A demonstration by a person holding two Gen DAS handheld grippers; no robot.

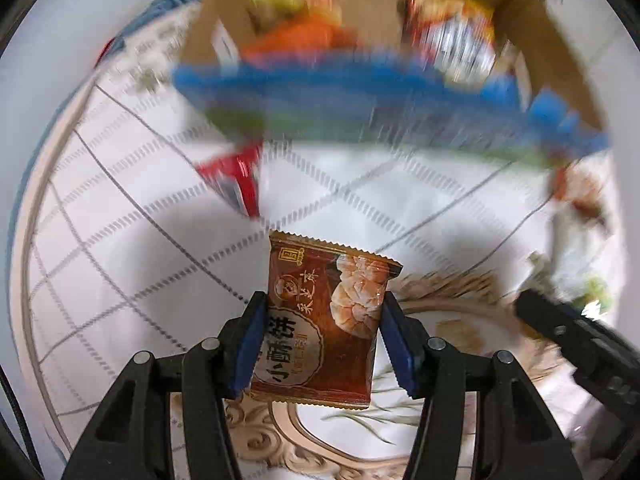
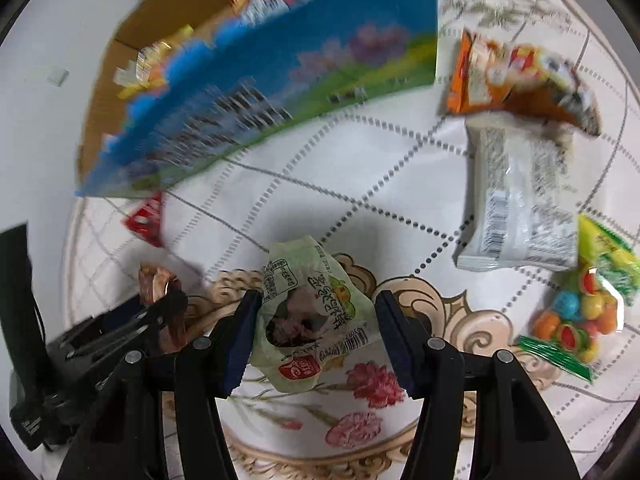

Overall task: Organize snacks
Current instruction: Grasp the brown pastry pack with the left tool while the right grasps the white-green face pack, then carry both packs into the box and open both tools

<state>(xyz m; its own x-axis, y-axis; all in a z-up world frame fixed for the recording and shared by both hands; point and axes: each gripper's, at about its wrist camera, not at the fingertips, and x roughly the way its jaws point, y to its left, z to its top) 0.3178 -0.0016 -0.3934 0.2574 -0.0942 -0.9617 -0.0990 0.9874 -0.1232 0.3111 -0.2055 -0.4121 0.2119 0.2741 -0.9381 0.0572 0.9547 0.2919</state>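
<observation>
My left gripper (image 1: 324,304) is shut on a brown snack packet (image 1: 320,332) with Chinese lettering; both blue pads press its sides and it hangs above the tablecloth. My right gripper (image 2: 318,300) is shut on a crumpled pale green packet (image 2: 312,316). A cardboard box (image 1: 560,40) with a blue and green printed flap (image 1: 360,88) lies ahead, blurred, with several snack packets inside. In the right wrist view the left gripper (image 2: 160,312) shows at the left with the brown packet (image 2: 154,280). The right gripper (image 1: 560,320) shows at the right edge of the left wrist view.
On the patterned tablecloth (image 2: 360,184) lie an orange packet (image 2: 520,76), a white packet (image 2: 520,200) and a bag of coloured candies (image 2: 580,312) at the right. A red packet (image 2: 146,218) lies by the box flap (image 2: 300,60).
</observation>
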